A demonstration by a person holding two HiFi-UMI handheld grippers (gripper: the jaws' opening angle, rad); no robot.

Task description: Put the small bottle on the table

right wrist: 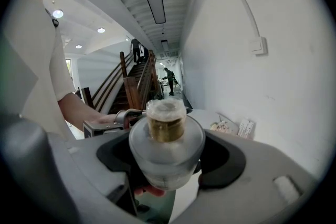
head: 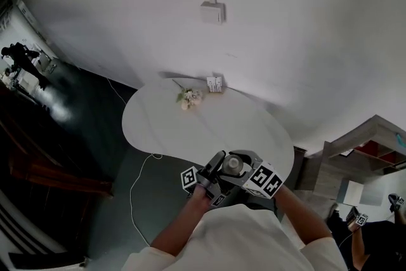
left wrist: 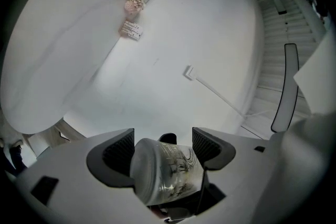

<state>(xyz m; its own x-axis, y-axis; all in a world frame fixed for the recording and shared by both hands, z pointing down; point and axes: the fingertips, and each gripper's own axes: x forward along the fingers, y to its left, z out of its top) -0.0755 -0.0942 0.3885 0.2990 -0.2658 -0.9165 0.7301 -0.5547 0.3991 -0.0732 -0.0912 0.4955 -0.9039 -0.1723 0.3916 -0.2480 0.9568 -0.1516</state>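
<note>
Here, in the head view, the bottle (head: 232, 164) sits between the left gripper (head: 212, 176) and the right gripper (head: 248, 173), cap towards the camera, above the near edge of the white table (head: 190, 130) and clear of its top. Only square black-and-white markers show on the grippers' cubes. Flowers (head: 188, 98) and a card (head: 215, 84) stand at the table's far side; the card's print is too small to read. The jaws themselves are hard to make out here. In the left gripper view, the left gripper (left wrist: 163, 145) is narrowed onto the bottle (left wrist: 165, 170), which lies tilted with its base towards the camera, its sides against the ribbed pads (left wrist: 118, 155). Dark line print runs over the glass, but no word is legible. In the right gripper view, the right gripper (right wrist: 168, 153) clasps the bottle (right wrist: 167, 157) round its wide body, both pads (right wrist: 223, 157) touching it; the gold neck and clear cap (right wrist: 166, 110) point away. A fingertip (right wrist: 148, 191) shows below, mostly hidden.
</note>
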